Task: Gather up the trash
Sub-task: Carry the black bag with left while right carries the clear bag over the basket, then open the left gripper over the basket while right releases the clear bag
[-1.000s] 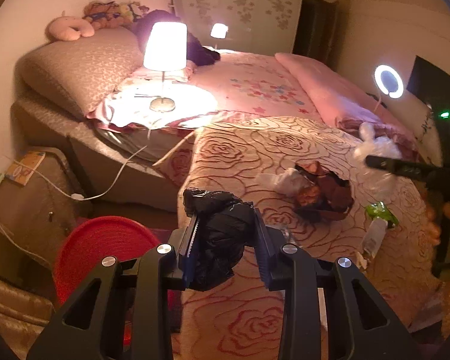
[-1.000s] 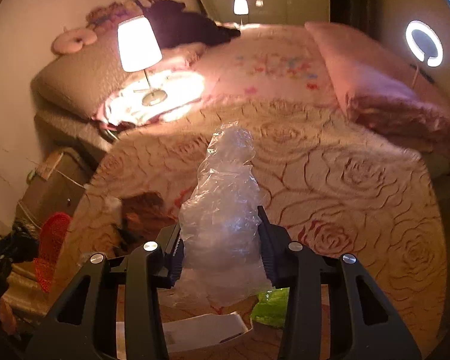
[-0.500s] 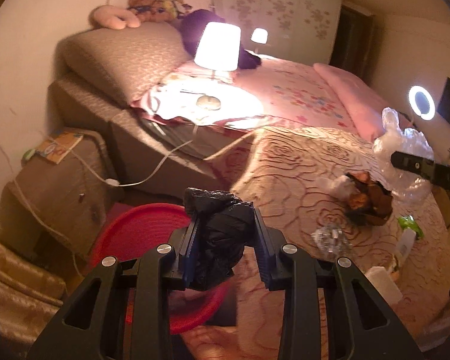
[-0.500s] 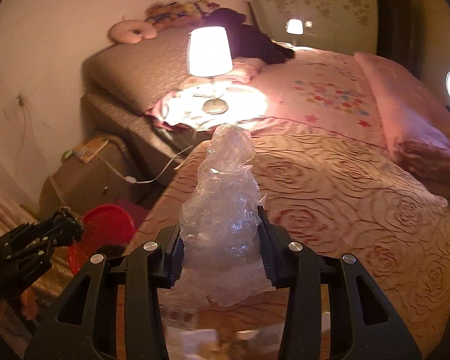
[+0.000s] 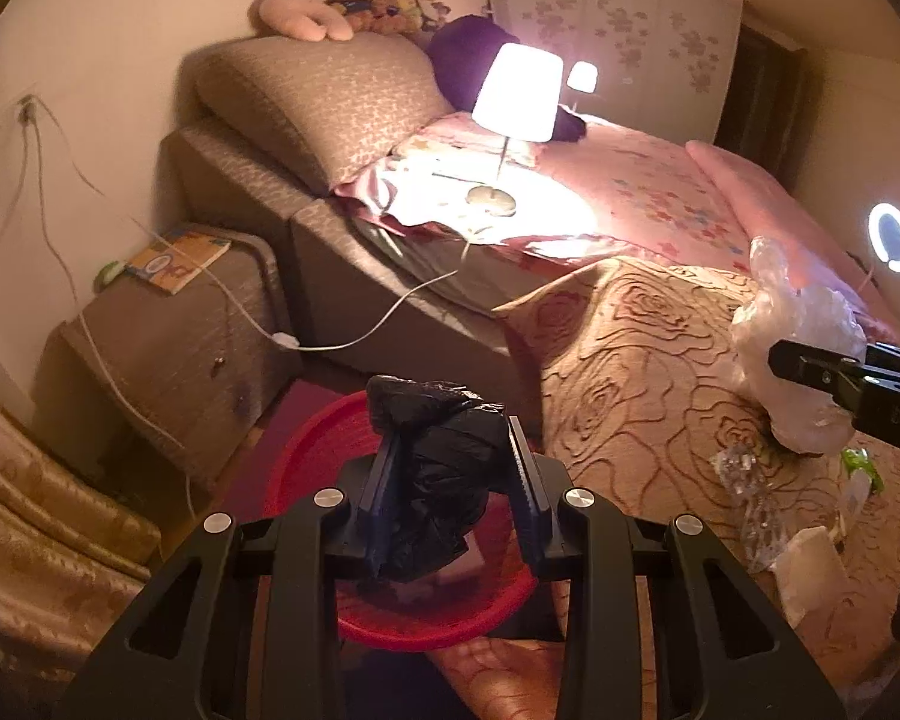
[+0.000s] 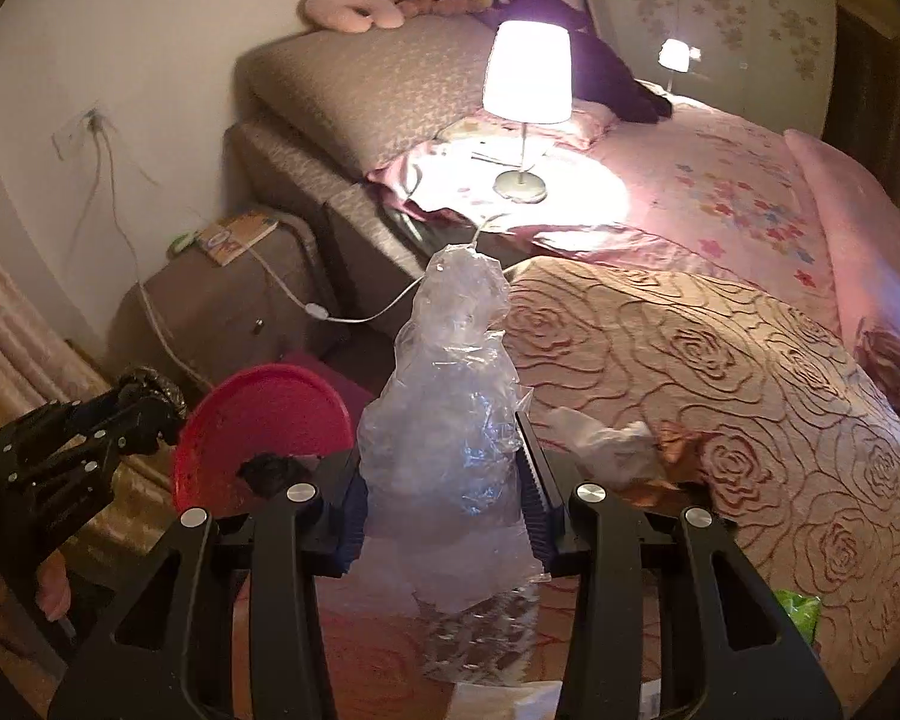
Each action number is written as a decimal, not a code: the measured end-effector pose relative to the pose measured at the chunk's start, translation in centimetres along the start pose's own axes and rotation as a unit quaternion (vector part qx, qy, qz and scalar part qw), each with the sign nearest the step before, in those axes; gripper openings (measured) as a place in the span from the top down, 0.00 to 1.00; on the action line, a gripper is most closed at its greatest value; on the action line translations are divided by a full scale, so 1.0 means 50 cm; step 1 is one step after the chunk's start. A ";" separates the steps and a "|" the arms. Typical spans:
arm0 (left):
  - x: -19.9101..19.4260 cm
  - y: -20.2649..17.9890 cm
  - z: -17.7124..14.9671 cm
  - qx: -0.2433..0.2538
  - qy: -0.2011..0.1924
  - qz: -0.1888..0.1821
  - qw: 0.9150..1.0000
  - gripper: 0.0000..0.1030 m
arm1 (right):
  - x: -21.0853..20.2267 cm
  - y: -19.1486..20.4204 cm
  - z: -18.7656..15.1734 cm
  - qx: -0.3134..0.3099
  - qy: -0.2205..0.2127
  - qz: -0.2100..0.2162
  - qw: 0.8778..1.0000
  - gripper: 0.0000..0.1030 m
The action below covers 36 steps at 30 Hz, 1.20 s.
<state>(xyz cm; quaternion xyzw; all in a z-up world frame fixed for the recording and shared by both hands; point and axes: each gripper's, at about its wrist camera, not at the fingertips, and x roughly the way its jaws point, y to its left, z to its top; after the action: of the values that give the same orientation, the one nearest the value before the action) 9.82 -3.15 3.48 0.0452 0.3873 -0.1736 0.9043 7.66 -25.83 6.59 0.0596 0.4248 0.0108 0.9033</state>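
Observation:
My left gripper (image 5: 450,498) is shut on a crumpled black plastic bag (image 5: 441,480) and holds it over the red bin (image 5: 306,468) beside the bed. It also shows at the left of the right wrist view (image 6: 150,402). My right gripper (image 6: 444,498) is shut on a crumpled clear plastic bag (image 6: 450,396), held above the bed's near corner, right of the red bin (image 6: 252,414). In the left wrist view the clear bag (image 5: 798,348) hangs at the right. A white wad (image 6: 600,438), brown scrap (image 6: 678,444) and green wrapper (image 6: 798,606) lie on the rose-patterned bedspread (image 6: 750,390).
A lit lamp (image 5: 516,96) stands on the bed, its cord (image 5: 354,342) trailing to the floor. A brown nightstand (image 5: 174,336) with a booklet stands left of the bin. A ring light (image 5: 891,237) glows at the right. More clear wrappers (image 5: 744,474) lie on the bedspread.
Both grippers have swung left from over the bed towards the red bin, each keeping its bag. The bin now lies under my left gripper.

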 end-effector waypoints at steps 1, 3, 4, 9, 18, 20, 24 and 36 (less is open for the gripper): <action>0.001 0.004 -0.001 -0.002 0.001 0.001 1.000 0.70 | 0.003 0.005 0.001 -0.003 0.002 0.002 1.000 0.60; 0.001 0.013 -0.004 -0.005 0.002 0.004 1.000 0.70 | 0.014 0.022 0.003 -0.010 0.009 0.008 1.000 0.60; 0.002 0.017 -0.005 -0.006 0.003 0.006 1.000 0.70 | 0.022 0.030 0.005 -0.012 0.014 0.012 1.000 0.60; 0.010 0.033 -0.009 -0.011 0.007 0.013 1.000 0.70 | 0.052 0.065 0.010 -0.024 0.030 0.019 0.999 0.60; 0.026 0.076 -0.024 -0.020 0.014 0.018 1.000 0.70 | 0.128 0.126 0.006 -0.026 0.068 0.045 0.996 0.60; 0.032 0.087 -0.030 -0.021 0.013 0.016 1.000 0.70 | 0.148 0.137 0.002 -0.025 0.081 0.050 0.995 0.60; 0.048 0.104 -0.036 -0.026 0.022 0.015 0.999 0.70 | 0.184 0.161 -0.004 -0.027 0.101 0.054 0.993 0.60; 0.120 0.128 -0.055 -0.027 0.064 -0.003 0.998 0.69 | 0.269 0.206 -0.021 -0.032 0.146 0.046 0.988 0.59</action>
<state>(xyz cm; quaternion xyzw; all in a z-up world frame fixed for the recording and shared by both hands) 14.01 1.78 -3.07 0.0307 0.4491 -0.1629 0.8780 15.74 -14.56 -3.18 0.0476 0.5481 0.0742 0.8318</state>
